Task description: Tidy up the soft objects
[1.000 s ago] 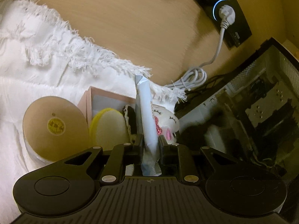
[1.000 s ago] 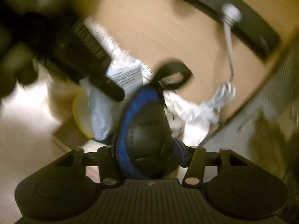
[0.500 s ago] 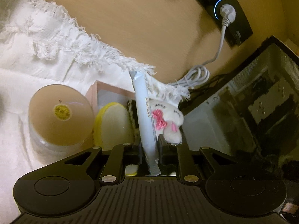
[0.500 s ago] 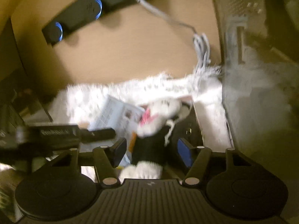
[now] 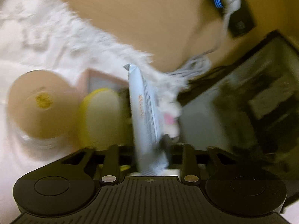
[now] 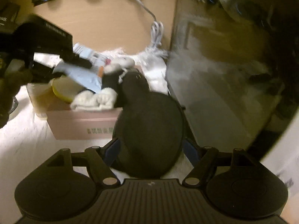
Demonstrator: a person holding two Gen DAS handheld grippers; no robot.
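My left gripper (image 5: 149, 149) is shut on a pale blue soft packet (image 5: 143, 112) and holds it upright over the pink box (image 5: 99, 78). The same packet (image 6: 82, 74) and the left gripper (image 6: 48, 37) show in the right wrist view above the box (image 6: 82, 121). In the box lie a yellow round sponge (image 5: 101, 115), a white plush toy (image 5: 172, 113) and a white rolled cloth (image 6: 95, 100). My right gripper (image 6: 149, 149) has its jaws apart around a black padded pouch (image 6: 149, 130), which leans on the box's right end.
A clear tub with a tan lid (image 5: 41, 100) stands left of the box on a white fringed cloth (image 5: 37, 37). A black computer case (image 6: 224, 74) stands at the right. A black power strip (image 5: 233, 9) and white cable (image 6: 155, 29) lie behind.
My left gripper has tilted the packet a little and the view has blurred. My right gripper has pulled back from the box, and the black pouch now sits between its open jaws.
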